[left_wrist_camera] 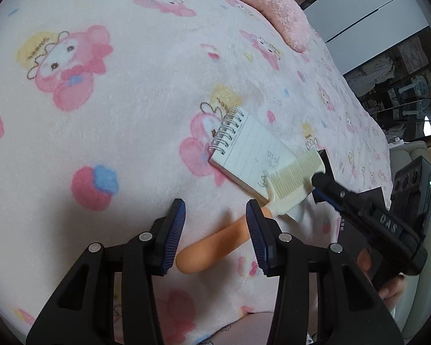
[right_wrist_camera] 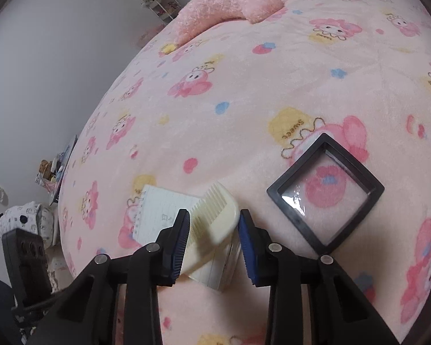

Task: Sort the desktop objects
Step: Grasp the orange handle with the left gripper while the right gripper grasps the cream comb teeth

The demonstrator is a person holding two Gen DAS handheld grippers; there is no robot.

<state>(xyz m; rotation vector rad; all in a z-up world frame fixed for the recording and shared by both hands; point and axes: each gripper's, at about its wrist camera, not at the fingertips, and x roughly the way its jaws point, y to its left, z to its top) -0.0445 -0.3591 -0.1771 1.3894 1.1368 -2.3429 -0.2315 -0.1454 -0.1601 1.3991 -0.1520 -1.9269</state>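
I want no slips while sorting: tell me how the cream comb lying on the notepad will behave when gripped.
The comb looks like thin rigid plastic, so probably stiff and light. Its smooth surface may slip between the pads. Resting loosely on the notepad, it would likely slide rather than roll if nudged.

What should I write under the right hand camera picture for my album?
A gripper reaches around a cream comb lying on a notepad, beside a black frame on a pink blanket.

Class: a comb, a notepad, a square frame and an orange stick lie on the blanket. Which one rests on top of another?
The cream comb: it lies across the spiral notepad. The black frame and orange stick sit directly on the blanket.
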